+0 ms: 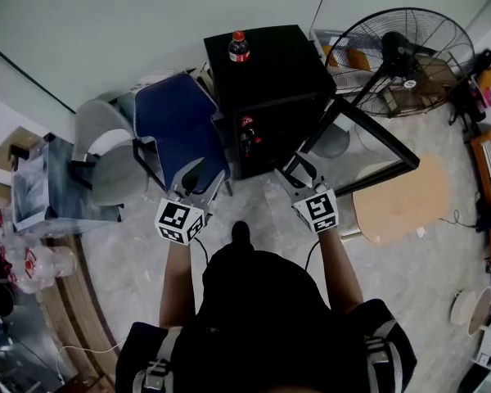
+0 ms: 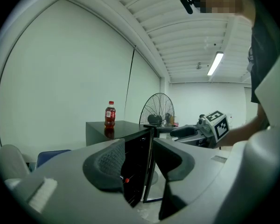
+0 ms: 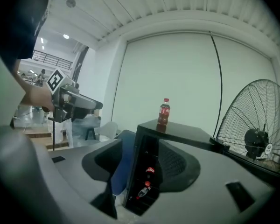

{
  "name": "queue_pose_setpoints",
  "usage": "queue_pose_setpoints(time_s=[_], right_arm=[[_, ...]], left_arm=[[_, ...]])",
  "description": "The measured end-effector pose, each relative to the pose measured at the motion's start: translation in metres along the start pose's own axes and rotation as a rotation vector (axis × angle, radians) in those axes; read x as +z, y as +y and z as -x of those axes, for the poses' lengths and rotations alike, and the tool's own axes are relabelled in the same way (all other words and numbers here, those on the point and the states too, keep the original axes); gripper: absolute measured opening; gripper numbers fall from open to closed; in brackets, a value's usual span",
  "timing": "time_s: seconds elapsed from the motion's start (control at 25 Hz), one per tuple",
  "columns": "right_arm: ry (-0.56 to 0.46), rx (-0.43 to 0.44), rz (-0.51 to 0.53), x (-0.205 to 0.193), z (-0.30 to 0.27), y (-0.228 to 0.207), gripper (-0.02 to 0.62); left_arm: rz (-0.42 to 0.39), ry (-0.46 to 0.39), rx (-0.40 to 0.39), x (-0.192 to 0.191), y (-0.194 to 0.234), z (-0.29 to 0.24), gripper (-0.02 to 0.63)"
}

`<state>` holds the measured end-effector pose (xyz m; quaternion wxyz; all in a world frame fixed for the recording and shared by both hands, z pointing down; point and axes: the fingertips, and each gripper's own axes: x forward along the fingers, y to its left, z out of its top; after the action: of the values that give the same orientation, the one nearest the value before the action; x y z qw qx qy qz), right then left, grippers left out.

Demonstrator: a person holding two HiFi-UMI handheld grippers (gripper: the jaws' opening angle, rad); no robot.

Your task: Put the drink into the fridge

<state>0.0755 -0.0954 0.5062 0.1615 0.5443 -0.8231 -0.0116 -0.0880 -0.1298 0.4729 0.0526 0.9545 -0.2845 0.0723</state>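
A red-capped cola bottle [image 1: 239, 46] stands upright on top of a black mini fridge [image 1: 282, 68]; the left gripper view shows the bottle [image 2: 110, 114] too, and so does the right gripper view [image 3: 164, 112]. The fridge's glass door [image 1: 378, 135] is swung open to the right. Inside the fridge lie other bottles [image 3: 147, 181]. My left gripper [image 1: 196, 188] is open and holds nothing, low in front of the fridge by a blue chair. My right gripper [image 1: 297, 173] is also open and holds nothing, just before the fridge's open front. Both are well short of the bottle.
A blue chair [image 1: 180, 125] and a grey chair [image 1: 102, 150] stand left of the fridge. A large floor fan [image 1: 409, 51] is at the right rear, with a round wooden top [image 1: 401, 199] near the open door. Shelving and bags line the left wall.
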Motion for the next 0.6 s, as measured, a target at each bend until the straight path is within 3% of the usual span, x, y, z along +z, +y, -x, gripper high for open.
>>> queue_pose_setpoints(time_s=[0.28,0.6], right_arm=[[0.036,-0.040,-0.010,-0.003,-0.027,-0.013,0.244],[-0.002,-0.080,0.004,0.013,-0.061,-0.022,0.239]], left_arm=[[-0.001,-0.008,-0.038,0.003,0.032,-0.026,0.189],[-0.015,-0.002,-0.067,0.004,0.062,-0.038,0.188]])
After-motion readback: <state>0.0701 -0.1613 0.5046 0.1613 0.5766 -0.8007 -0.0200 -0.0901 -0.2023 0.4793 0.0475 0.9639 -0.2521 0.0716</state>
